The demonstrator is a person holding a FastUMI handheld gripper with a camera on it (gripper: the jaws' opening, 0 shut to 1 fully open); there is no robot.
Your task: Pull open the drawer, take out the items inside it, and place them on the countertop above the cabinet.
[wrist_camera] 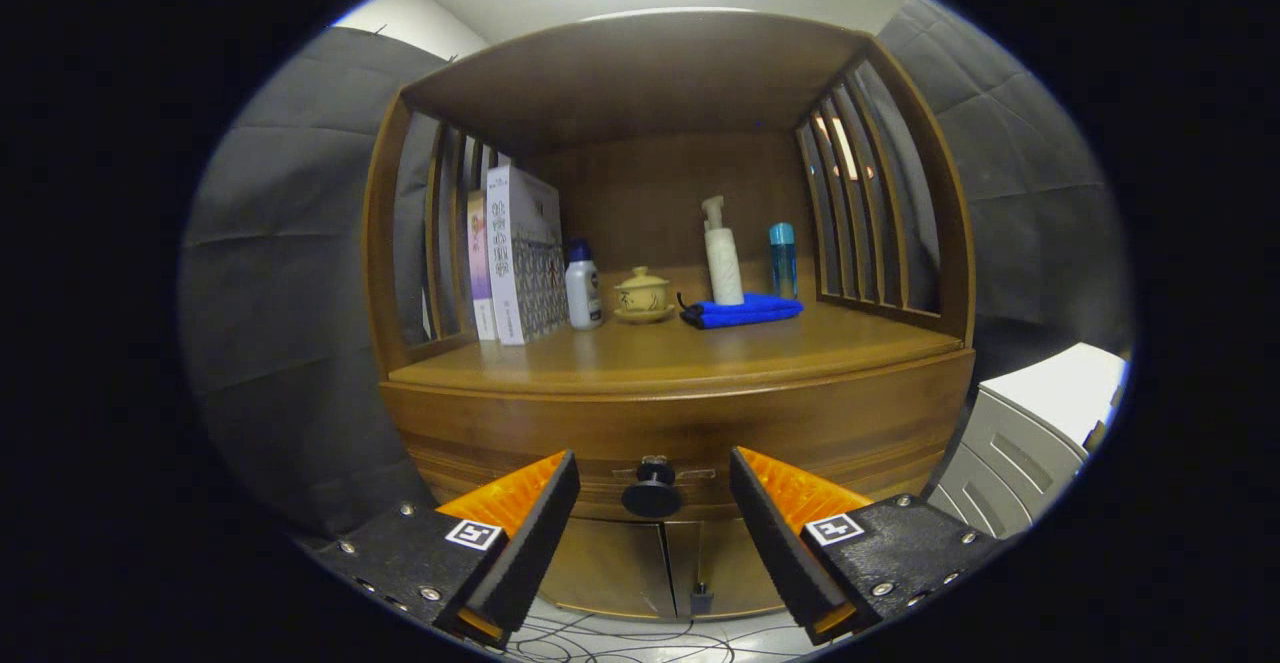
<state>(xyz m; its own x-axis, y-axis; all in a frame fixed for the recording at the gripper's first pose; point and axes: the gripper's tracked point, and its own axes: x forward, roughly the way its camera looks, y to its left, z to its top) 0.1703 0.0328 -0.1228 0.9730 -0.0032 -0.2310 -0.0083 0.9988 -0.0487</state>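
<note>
Claw (pixel 654 518): nearest, fingers spread apart, gripping nothing.
Drawer (pixel 690 443): shut, under the table (pixel 680 353); likely stiff, sliding straight.
Knob (pixel 652 495): between the fingers, small, rigid; best grip point.

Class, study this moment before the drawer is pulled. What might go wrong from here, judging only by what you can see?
1. The tongs are open with the small round knob between the fingers; closing off-centre might let it slip out.
2. The countertop already holds books, bottles, a lidded cup and a blue cloth, so placed items may knock something over.
3. Cables lie on the floor below the cabinet and may snag.
</note>
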